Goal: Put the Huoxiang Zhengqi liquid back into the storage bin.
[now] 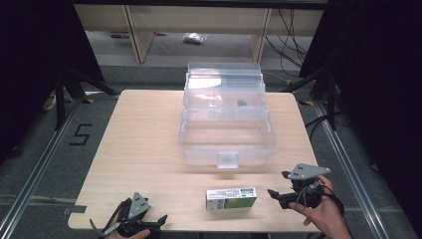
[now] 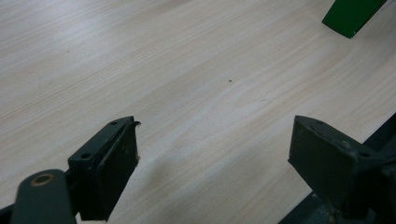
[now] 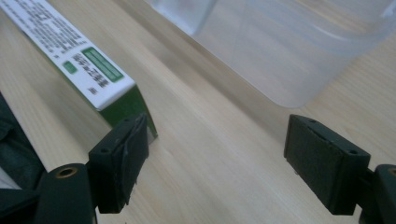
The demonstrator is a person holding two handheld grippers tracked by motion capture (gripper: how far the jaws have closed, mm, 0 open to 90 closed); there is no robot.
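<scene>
While both my tools (image 1: pixel 149 221) (image 1: pixel 278 193) sit open, gripping nothing, clear bin (image 1: pixel 226 142) stands open; green-white box (image 1: pixel 231 198) lies outside it on tabletop (image 1: pixel 144 149).

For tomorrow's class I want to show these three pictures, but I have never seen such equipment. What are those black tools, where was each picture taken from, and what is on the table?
A person sits at a wooden table and holds a hand-operated tool with two black jaws in each hand: the left gripper and the right gripper. No robot arm is involved. The high view comes from a fixed camera above the table. The other two come from small cameras riding on each gripper, looking along its jaws. On the table stand a clear plastic box, open and tiered, and nearer the person lies a green and white carton. Both grippers are open and hold nothing. The right gripper view shows its jaws close beside the carton's end.
</scene>
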